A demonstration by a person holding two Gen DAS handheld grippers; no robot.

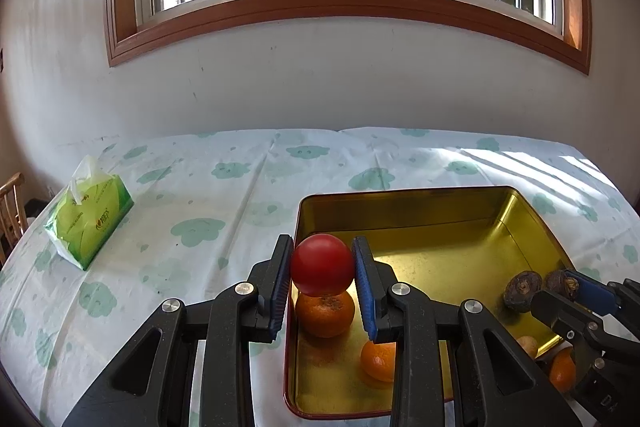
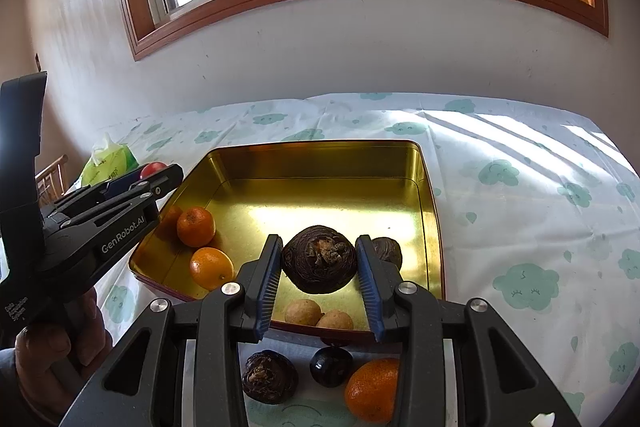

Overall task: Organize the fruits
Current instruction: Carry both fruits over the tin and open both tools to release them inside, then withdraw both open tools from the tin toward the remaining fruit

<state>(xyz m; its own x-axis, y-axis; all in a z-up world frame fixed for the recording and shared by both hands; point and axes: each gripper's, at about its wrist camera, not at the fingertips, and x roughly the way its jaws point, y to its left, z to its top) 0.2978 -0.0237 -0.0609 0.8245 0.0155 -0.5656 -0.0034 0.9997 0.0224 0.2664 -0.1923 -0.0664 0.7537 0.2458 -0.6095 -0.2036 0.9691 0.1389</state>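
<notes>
A smooth, glossy red round fruit [image 1: 322, 264] is clamped between the blue ribbed pads of the left gripper [image 1: 322, 267] and is held above the near-left corner of the gold-lined rectangular metal tin [image 1: 404, 205], directly over a small orange tangerine [image 1: 325, 313] resting inside. A dark brown, rough-skinned bulb-like fruit [image 2: 319, 259] is gripped at its widest girth by the right gripper [image 2: 319, 267], raised over the tin's near-right part, beside a second dark fruit [image 2: 387, 251] lying on the floor of the tin.

Two tangerines [image 2: 204, 245] and two small tan round fruits [image 2: 318, 314] are seen in the tin already; another dark wrinkled fruit [image 2: 269, 377], a smooth dark round fruit [image 2: 331, 365] and an orange tangerine [image 2: 372, 389] are left outside on the cloud-print tablecloth [image 2: 520, 195].

The red fruit is judged light but slick and easily bruised, so a gentle squeeze across its equator is advised, and a low release so that it is not rolled off the tangerine beneath. The brown fruit looks firm and grippy; its sides are the sound hold, the flaky crown being likely to crumble. A green tissue pack [image 1: 90, 219] is noted at far left.
</notes>
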